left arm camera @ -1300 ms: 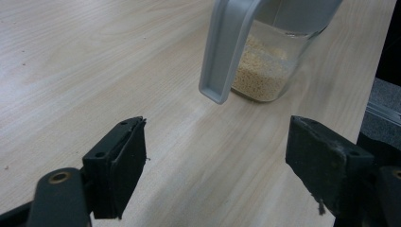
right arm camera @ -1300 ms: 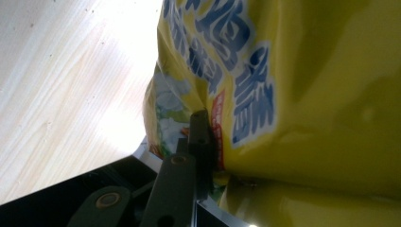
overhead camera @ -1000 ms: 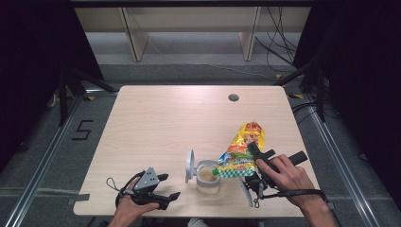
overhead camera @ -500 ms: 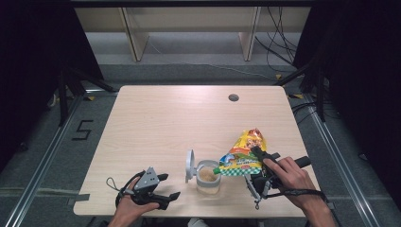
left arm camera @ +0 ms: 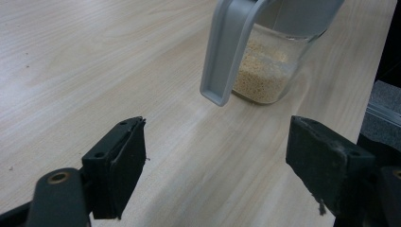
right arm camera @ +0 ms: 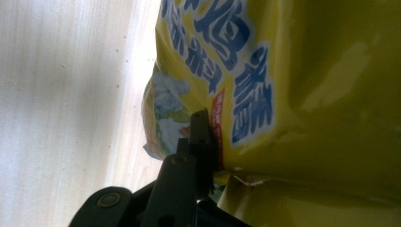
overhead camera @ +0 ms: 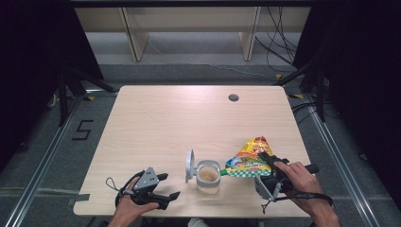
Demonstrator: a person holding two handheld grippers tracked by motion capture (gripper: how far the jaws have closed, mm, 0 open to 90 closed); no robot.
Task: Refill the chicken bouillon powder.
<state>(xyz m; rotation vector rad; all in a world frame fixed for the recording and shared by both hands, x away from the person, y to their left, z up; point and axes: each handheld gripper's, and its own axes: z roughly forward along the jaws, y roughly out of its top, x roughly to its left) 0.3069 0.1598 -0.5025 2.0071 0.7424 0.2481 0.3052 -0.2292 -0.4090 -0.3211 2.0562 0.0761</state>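
Down at the near edge of the wooden table (overhead camera: 179,118), the right gripper (overhead camera: 263,163) is clamped on a yellow snack bag (overhead camera: 248,158), which is tipped with its green-checked end toward the rim of a clear jar (overhead camera: 208,176). From the right gripper view, one black jaw presses flat against the bag's printed side, and the bag's bulk hides the other jaw. The person's right hand (overhead camera: 298,177) wraps the gripper body, with the cable looping off toward the table's front edge.

The jar stands upright just left of the bag, holding a layer of pale, sandy grains. Its grey lid (overhead camera: 190,165) is flipped open and stands up on the jar's left side, away from the bag's mouth. Seen from the left gripper view, that lid (left arm camera: 227,52) hangs in front of the jar's glass wall (left arm camera: 265,71).

The left gripper (overhead camera: 168,185) rests low near the front-left of the table, well apart from the jar, its jaws spread wide with nothing but bare wood between them. The left hand (overhead camera: 130,205) grips it from below.

A small dark hole (overhead camera: 233,98) sits in the tabletop toward the far right, well apart from everything else.
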